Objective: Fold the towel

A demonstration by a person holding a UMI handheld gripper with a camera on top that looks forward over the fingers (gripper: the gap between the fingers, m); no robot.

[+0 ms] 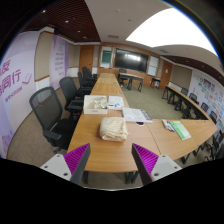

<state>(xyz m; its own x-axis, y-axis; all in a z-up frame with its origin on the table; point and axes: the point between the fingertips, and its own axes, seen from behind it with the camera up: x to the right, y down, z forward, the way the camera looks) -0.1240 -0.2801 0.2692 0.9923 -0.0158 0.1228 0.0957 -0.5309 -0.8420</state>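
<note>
Gripper (110,163) released: the 2 magenta pads (78,158) stand well apart with nothing between them, only bare wood of the table (105,150) showing in the gap. It is held high and back from the near edge of the table, looking down the length of a long conference table row, so this reads as an approach or overview pose, not a grasp.

Towel (112,130): a pale, crumpled, loosely bunched cloth lying on the table top, beyond the fingers and roughly centred ahead of them, well apart from both tips. It is not spread flat, so folding has not visibly begun; my guess is the next move is to come down and forward to pick up an edge or corner.

Just behind the towel on the left lies a stack of white papers (97,104). Toward the right edge of the table sits a green booklet (181,129) with another sheet beside it. Black office chairs (50,108) are pushed along the left side, probably just room furniture and clear of the work area.

Hard to tell: the towel's edges and corners are not readable, nor how many layers it is in. Far end of the room has a dark screen (128,59); objects on the distant tables are too small to name. Left wall banner text is cut off.
</note>
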